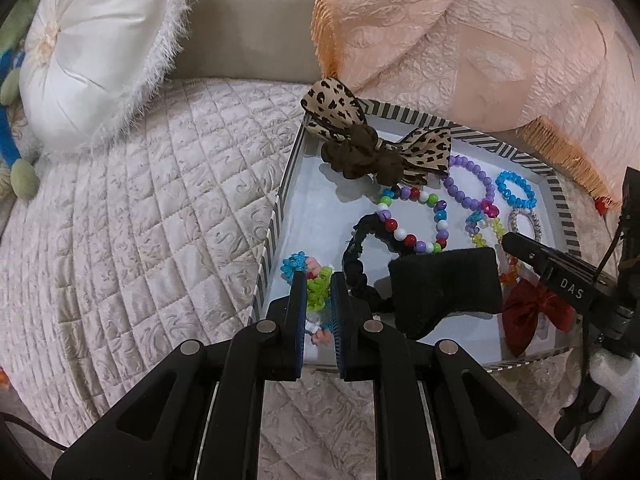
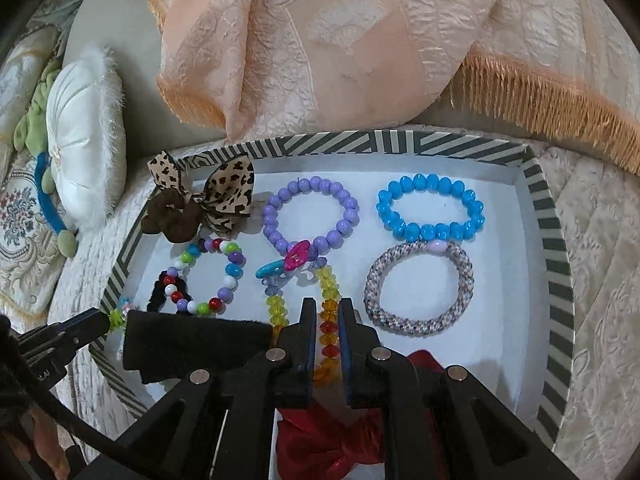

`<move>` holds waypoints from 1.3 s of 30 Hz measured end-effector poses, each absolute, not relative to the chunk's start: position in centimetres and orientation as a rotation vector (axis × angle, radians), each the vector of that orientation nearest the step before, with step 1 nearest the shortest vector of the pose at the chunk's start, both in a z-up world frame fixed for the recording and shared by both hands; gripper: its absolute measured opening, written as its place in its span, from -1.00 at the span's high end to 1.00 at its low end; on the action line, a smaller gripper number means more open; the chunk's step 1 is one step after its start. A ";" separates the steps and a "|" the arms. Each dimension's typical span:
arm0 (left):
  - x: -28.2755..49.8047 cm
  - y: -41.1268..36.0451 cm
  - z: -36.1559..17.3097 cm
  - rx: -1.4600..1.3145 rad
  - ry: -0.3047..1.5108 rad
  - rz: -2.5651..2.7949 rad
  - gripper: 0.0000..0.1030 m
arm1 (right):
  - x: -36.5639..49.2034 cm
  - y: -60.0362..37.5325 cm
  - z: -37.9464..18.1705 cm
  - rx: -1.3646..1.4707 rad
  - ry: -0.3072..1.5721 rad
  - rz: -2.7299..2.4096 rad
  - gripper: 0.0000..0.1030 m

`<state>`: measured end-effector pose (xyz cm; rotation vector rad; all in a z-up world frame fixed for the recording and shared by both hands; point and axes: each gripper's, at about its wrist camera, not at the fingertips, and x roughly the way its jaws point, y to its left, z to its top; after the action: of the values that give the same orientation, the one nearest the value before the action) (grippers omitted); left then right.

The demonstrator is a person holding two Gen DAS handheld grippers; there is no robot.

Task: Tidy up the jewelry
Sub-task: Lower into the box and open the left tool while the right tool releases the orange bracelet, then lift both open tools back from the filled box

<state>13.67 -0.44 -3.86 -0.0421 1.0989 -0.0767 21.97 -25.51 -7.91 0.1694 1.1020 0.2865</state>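
A striped-rim tray [image 2: 554, 240] with a white floor holds jewelry: a purple bead bracelet [image 2: 310, 212], a blue bead bracelet [image 2: 430, 214], a speckled hair ring [image 2: 418, 288], a multicolour bead bracelet [image 2: 212, 276], a yellow-orange bead strand [image 2: 326, 320], a leopard bow scrunchie [image 1: 372, 148], a red bow [image 1: 532, 312] and a black scrunchie [image 1: 360, 248]. My left gripper [image 1: 319, 280] is shut on a green and blue frilly scrunchie [image 1: 316, 288] at the tray's near left corner. My right gripper [image 2: 326, 308] is narrowly parted above the yellow-orange strand, and a black cloth pad [image 2: 192, 340] hangs at its left side.
The tray [image 1: 276, 220] sits on a quilted cream bedspread [image 1: 140, 220]. A white round cushion [image 1: 92, 52] lies at the far left. A peach fringed cover [image 2: 340, 40] rises behind the tray. The right gripper's body [image 1: 560, 276] shows at the right of the left wrist view.
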 end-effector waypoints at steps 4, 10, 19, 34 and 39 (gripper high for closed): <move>12.9 -0.6 -3.5 -0.018 1.098 -0.066 0.74 | 20.7 -26.2 -6.5 0.194 1.060 0.292 0.39; 10.9 -0.8 -2.5 -0.021 1.092 -0.080 0.67 | 17.6 -26.0 -3.6 0.142 0.991 0.288 0.39; 7.8 -1.8 0.7 -0.028 1.005 -0.092 0.51 | 11.9 -25.3 0.3 0.090 0.870 0.245 0.39; 4.6 -3.0 5.0 -0.029 0.861 -0.074 -0.11 | 6.9 -24.1 4.6 0.099 0.774 0.220 -0.09; 4.2 -3.6 5.5 -0.004 0.842 -0.068 -0.11 | 6.4 -23.9 5.0 0.064 0.763 0.197 -0.09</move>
<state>4.16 -3.61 5.48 -0.0041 0.8423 -0.0678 6.38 -23.86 4.99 0.0639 0.7633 0.1975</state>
